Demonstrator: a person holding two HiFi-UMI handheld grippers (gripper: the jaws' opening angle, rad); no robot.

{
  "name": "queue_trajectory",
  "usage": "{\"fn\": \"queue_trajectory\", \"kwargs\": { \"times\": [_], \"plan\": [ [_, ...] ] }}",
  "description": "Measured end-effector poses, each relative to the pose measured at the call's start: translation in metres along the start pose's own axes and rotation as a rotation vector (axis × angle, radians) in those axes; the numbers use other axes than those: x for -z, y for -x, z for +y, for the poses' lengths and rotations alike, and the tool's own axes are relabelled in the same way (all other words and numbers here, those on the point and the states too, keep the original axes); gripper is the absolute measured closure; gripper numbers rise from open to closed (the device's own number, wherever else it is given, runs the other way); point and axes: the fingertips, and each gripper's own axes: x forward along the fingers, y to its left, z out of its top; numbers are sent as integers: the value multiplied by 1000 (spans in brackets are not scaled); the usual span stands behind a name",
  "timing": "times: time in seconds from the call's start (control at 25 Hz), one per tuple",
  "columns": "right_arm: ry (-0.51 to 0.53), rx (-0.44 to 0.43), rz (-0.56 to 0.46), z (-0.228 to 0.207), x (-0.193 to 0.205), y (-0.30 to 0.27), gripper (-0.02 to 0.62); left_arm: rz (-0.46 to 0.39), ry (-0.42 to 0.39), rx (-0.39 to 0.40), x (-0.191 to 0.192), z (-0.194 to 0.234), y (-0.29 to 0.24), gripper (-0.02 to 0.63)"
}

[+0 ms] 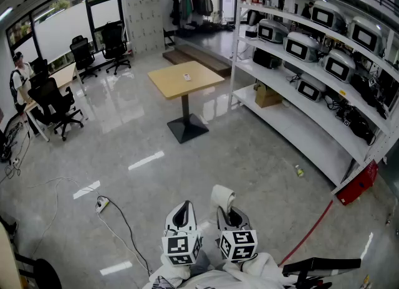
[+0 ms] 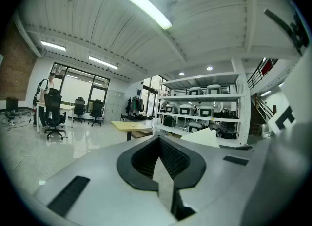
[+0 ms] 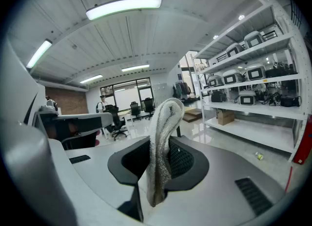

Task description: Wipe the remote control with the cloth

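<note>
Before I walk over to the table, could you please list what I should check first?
1. The right hand-held gripper clamps the cloth: ok.
2. The left hand-held gripper is shut and empty: ok.
3. The small white thing on the wooden table is the remote control: cannot tell.
4. That table is within reach: not ok, it stands far off.
5. The floor cable lies off the straight path: ok.

left gripper (image 1: 182, 210) and right gripper (image 1: 228, 210) sit side by side nearest, a cloth (image 1: 222, 195) between the right one's jaws. ahead, a table (image 1: 201, 83) bears the remote control (image 1: 187, 77); shelving (image 1: 293, 127) stands to its right, office chairs (image 1: 59, 104) far left.
</note>
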Motion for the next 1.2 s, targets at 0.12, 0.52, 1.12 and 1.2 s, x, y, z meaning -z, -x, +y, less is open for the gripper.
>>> {"fn": "queue_trajectory", "kwargs": {
  "times": [0.12,0.52,1.12,1.2],
  "plan": [
    [6,8,8,-4,2,-9,506,-6,0,-3,-1,4,-9,614],
    [6,19,5,-13,-12,-56,506,-13,1,8,-5,23,-59,614],
    [-8,22,14,-18,-47,-165,506,8,-6,20,-24,78,-157,614],
    [-12,16,10,-17,-52,-182,506,13,-3,16,-25,89,-170,614]
  ]
}}
